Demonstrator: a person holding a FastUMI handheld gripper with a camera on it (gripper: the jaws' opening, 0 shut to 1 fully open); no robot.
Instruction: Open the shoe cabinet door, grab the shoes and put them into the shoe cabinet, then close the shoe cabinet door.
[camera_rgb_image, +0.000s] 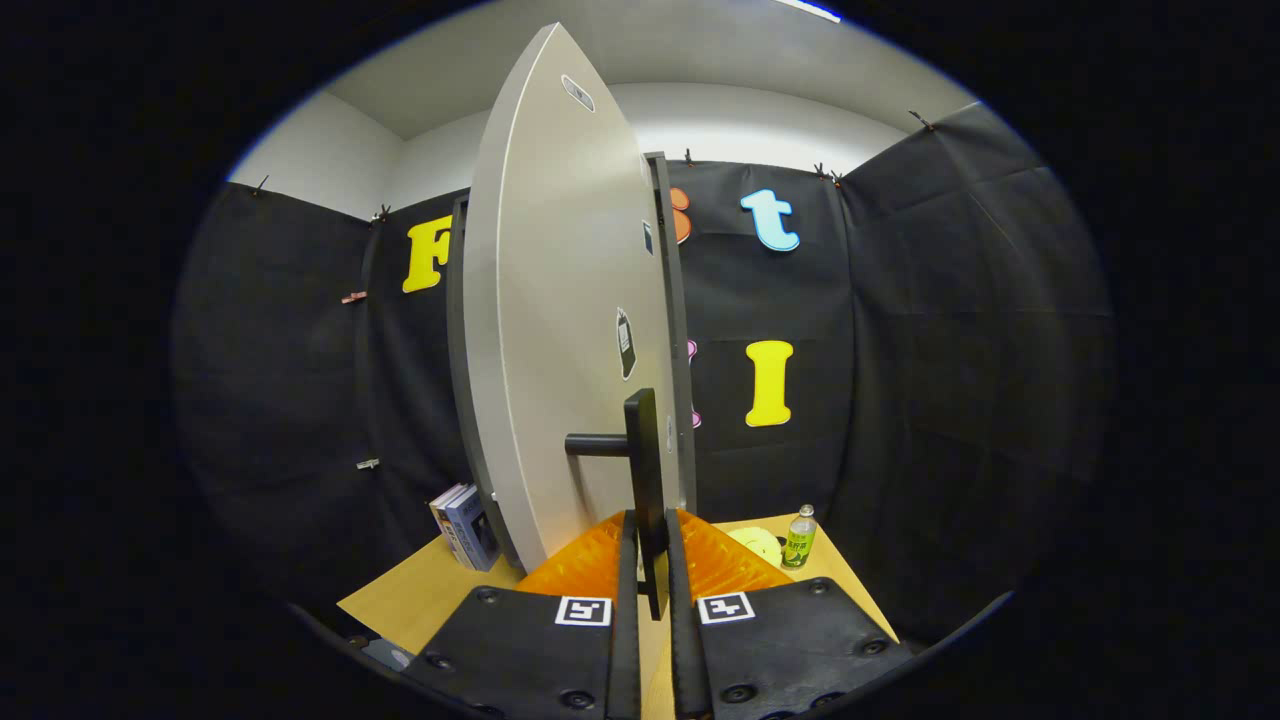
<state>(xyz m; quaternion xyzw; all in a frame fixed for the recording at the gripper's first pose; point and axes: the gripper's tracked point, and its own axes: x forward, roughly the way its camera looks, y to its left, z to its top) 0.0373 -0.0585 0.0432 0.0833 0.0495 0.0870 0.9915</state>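
The shoe cabinet door, a tall pale grey panel, stands swung out and I see it nearly edge-on just ahead of the fingers. Its black bar handle runs upright, held off the panel by a short black stub. My gripper is shut on the lower end of that handle, one finger pressing on each side. The dark cabinet frame shows behind the door's left edge and along its right edge. The cabinet's inside is hidden by the door.
A wooden tabletop carries the cabinet. Two upright books lean at the cabinet's left foot. To the right of the fingers stand a small green-labelled bottle and a pale yellow object.
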